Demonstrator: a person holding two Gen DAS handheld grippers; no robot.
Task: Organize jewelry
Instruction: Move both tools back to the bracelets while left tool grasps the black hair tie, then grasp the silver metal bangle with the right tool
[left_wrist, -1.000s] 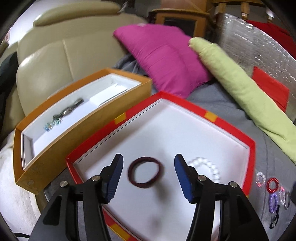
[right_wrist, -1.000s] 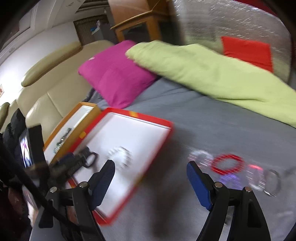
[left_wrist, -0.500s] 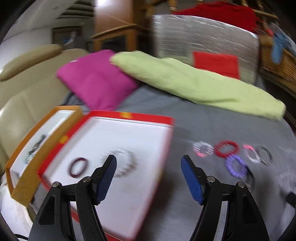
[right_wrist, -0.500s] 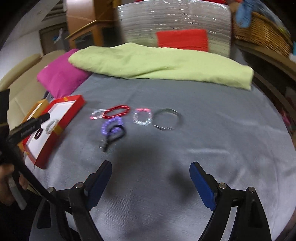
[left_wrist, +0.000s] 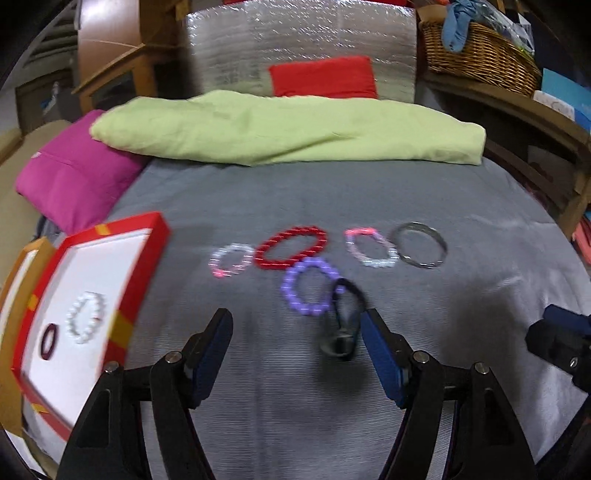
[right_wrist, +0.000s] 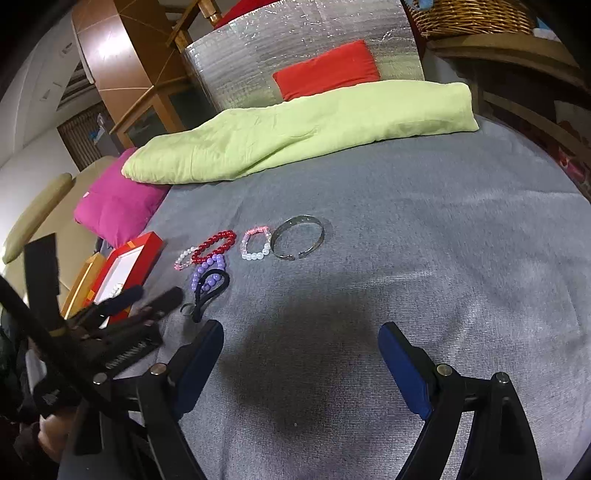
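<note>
Several bracelets lie on the grey cloth: a pale pink bead one (left_wrist: 231, 259), a red bead one (left_wrist: 290, 247), a purple bead one (left_wrist: 309, 286), a black band (left_wrist: 343, 317), a pink-white bead one (left_wrist: 371, 246) and a silver bangle (left_wrist: 419, 244) (right_wrist: 297, 237). A red tray (left_wrist: 122, 325) with white lining at the left holds a white bead bracelet (left_wrist: 85, 312) and a dark red ring (left_wrist: 48, 340). My left gripper (left_wrist: 297, 350) is open and empty, just short of the black band. My right gripper (right_wrist: 301, 363) is open and empty over bare cloth.
An orange box (left_wrist: 22, 258) stands left of the red tray. A green folded blanket (left_wrist: 288, 129) and a magenta pillow (left_wrist: 74, 177) lie at the back. A wicker basket (left_wrist: 476, 55) sits on a shelf at the right. A silver foil panel (left_wrist: 303, 44) stands behind.
My left gripper has swung right from above the red tray to the loose bracelets. My right gripper has also swung right and now faces bare cloth. Both stay open.
</note>
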